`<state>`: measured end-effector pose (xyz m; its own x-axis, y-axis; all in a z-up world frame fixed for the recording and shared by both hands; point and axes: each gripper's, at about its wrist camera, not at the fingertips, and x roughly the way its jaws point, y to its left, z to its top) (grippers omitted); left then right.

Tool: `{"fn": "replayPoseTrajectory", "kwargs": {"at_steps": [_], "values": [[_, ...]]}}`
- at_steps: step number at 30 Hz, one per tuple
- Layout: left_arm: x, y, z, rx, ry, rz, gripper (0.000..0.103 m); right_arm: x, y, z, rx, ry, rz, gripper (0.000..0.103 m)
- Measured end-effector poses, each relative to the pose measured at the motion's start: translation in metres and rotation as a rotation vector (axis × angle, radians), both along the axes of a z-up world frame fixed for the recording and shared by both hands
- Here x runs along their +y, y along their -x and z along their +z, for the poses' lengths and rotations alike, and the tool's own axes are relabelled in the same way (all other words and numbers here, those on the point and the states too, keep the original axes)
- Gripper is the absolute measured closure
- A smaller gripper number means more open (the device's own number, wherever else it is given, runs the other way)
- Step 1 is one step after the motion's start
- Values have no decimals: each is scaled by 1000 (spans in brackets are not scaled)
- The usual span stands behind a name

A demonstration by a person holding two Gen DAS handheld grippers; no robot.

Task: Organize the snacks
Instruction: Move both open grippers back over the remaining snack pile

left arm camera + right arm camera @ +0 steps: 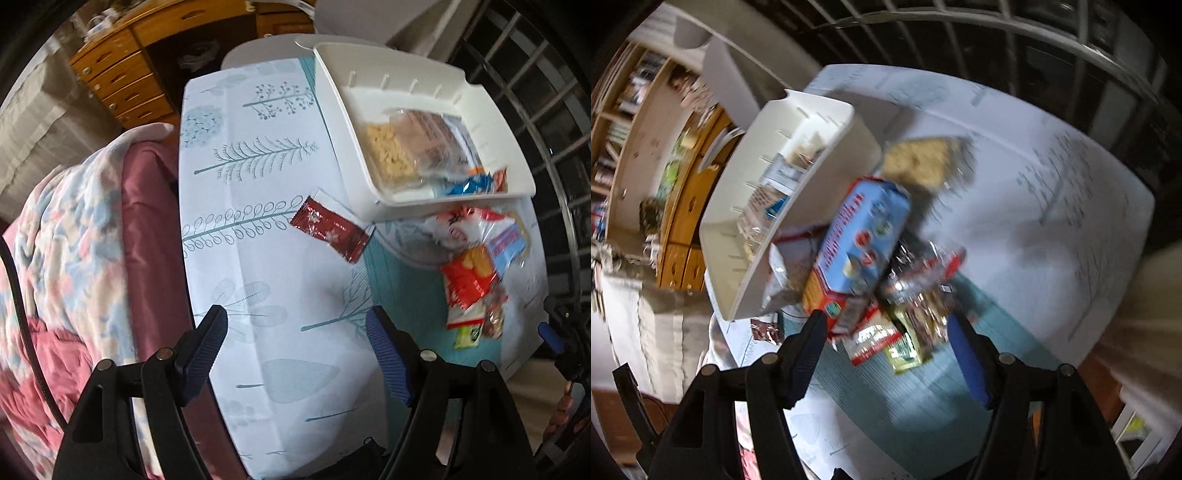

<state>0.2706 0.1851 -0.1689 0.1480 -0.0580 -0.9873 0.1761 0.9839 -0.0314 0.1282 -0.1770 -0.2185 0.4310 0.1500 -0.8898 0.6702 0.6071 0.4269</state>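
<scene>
1. On tabletop's far right corner: white bin [424, 92], crackers inside.
2. Snack pile [476, 273] beside bin, red packet [330, 229] near its corner.
3. My left claw [295, 343] and right claw [886, 343]: both released, empty.

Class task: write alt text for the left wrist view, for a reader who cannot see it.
A white bin holding snack bags sits on a leaf-print tablecloth. A dark red packet lies alone beside it, and a snack pile lies to the right. The open, empty left gripper hovers in the foreground.
</scene>
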Motion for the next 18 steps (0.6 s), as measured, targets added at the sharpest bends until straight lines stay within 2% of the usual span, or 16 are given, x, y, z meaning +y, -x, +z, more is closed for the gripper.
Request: {"fn": "replayPoseTrajectory", "kwargs": {"at_steps": [7,11,14,18], "values": [[-6,-9,-30,43,-41,-134,18,18,25,-23,21,4,-57,35],[-11,-18,-46,62,-32,-173,17,20,32,-29,1,28,-91,35],[-16,-27,-55,40,-4,-191,17,19,33,-34,-4,77,-95,35],[-26,-40,-68,10,41,-229,17,21,27,-41,-15,180,-43,35]]}}
